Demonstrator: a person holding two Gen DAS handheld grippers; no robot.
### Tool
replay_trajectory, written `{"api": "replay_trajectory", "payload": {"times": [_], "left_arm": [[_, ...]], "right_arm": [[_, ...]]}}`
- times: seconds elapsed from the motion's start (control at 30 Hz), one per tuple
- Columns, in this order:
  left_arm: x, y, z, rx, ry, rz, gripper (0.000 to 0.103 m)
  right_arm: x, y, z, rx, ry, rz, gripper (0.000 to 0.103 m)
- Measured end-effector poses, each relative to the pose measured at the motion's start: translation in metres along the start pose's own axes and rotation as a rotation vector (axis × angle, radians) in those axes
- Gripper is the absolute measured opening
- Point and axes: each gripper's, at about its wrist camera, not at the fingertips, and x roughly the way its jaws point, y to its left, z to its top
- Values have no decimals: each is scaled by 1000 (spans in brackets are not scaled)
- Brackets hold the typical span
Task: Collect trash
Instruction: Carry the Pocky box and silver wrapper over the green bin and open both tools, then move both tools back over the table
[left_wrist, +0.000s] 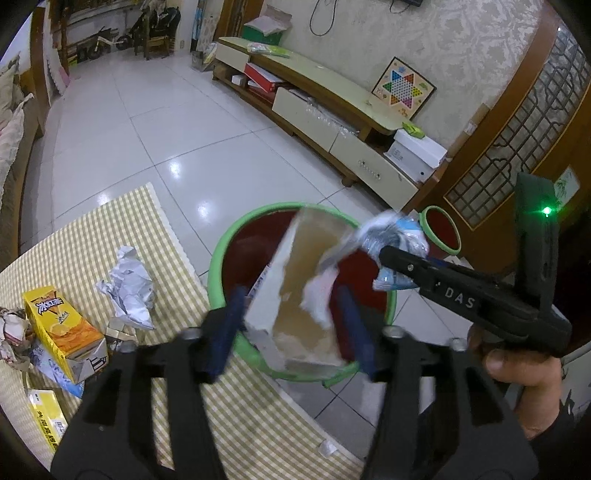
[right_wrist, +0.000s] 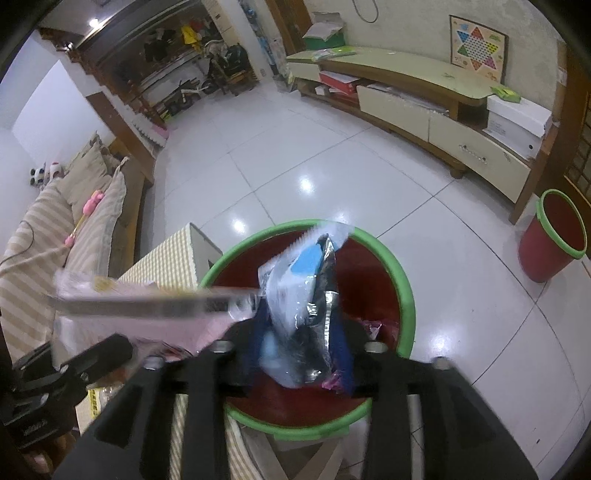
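A red bin with a green rim (left_wrist: 221, 251) (right_wrist: 402, 280) stands on the floor beside the table. My left gripper (left_wrist: 291, 325) hangs over it, jaws apart, with a flat white and brown carton (left_wrist: 306, 280) tilted between the blue fingers; in the right wrist view the carton (right_wrist: 147, 302) is smeared by motion. My right gripper (right_wrist: 303, 343) (left_wrist: 388, 258) is over the same bin, jaws parted. A crumpled blue, white and silver wrapper (right_wrist: 295, 288) (left_wrist: 397, 232) still sits between its fingers. A hand (left_wrist: 517, 376) holds that gripper.
The table under a yellow checked cloth (left_wrist: 129, 221) carries a crumpled white paper (left_wrist: 127, 284), a yellow drink carton (left_wrist: 62, 325) and other scraps at its left end. A second small red bin (right_wrist: 554, 236) stands by the door. A long low cabinet (left_wrist: 332, 99) lines the wall.
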Motion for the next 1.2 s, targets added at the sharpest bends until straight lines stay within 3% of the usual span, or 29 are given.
{"api": "replay_trajectory", "payload": {"times": [0.1, 0.2, 0.3, 0.37, 0.47, 0.57, 0.87, 1.2], "left_arm": [[-3, 1, 2, -8, -11, -1, 70], [-9, 4, 3, -21, -29, 2, 74], [-17, 8, 4, -39, -49, 6, 85], [-21, 11, 5, -45, -54, 10, 85], [-27, 16, 3, -62, -67, 24, 96], [-33, 20, 1, -72, -78, 37, 97], [-66, 45, -16, -121, -113, 82, 97], [-107, 112, -69, -267, -139, 166, 97]], "right_arm": [[2, -2, 1, 2, 1, -3, 54], [2, -3, 2, -4, -4, -3, 56], [3, -5, 3, -8, -13, -3, 63], [2, -7, 4, -11, -16, -4, 65], [1, -6, 4, -14, -25, -7, 77], [-3, 1, 3, -12, -41, -23, 87], [-5, 35, 0, -96, -59, -4, 96], [0, 84, -18, -239, -36, 26, 96]]}}
